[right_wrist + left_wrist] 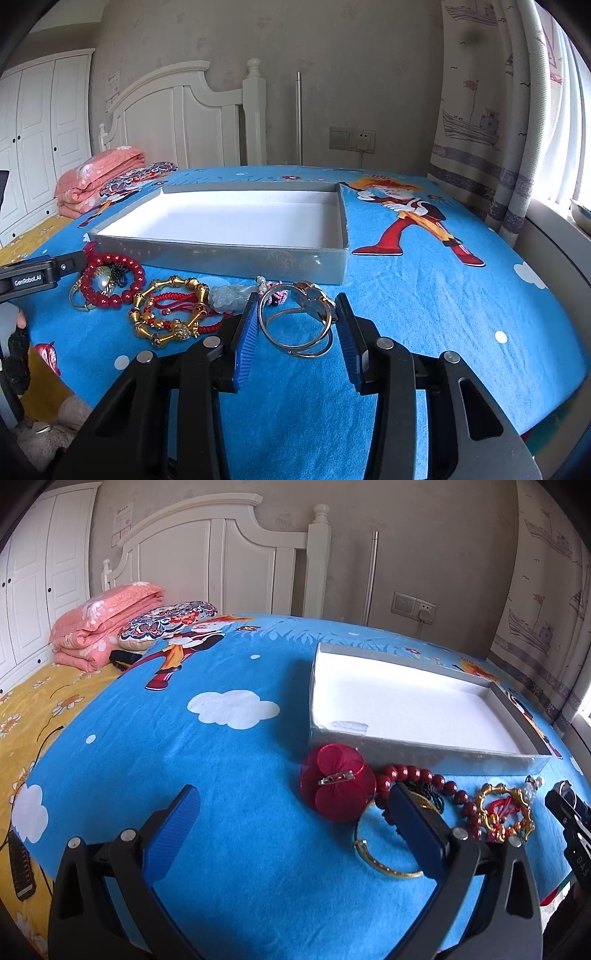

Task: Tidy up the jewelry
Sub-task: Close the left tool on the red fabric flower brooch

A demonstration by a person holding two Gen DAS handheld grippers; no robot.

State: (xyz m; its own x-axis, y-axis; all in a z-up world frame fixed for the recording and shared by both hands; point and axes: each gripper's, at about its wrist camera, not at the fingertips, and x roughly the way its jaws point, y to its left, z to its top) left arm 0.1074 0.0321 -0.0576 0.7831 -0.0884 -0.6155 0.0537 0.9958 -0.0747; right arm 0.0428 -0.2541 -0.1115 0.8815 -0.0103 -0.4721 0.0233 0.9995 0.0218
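An open silver box (413, 751) with a white floor stands on the blue sheet, nothing in it. Along its near wall lie a red flower brooch (334, 782), a red bead bracelet (424, 775), a thin gold bangle (384, 860) and a gold bamboo-link bracelet (506, 812) with red cord. My left gripper (293, 797) is open wide over the sheet, its right finger above the beads and the brooch just beyond its tips. My right gripper (296, 301) has both pads against the sides of linked silver bangles (295, 332) lying on the sheet. A pale jade pendant (229, 295) lies just left of it.
A folded pink quilt (103, 627) and a patterned pillow (166, 622) lie by the white headboard (207, 561). A black comb-like thing (22, 867) and a cord lie on the yellow sheet at left. Curtain (491, 147) and window at right; bed edge near.
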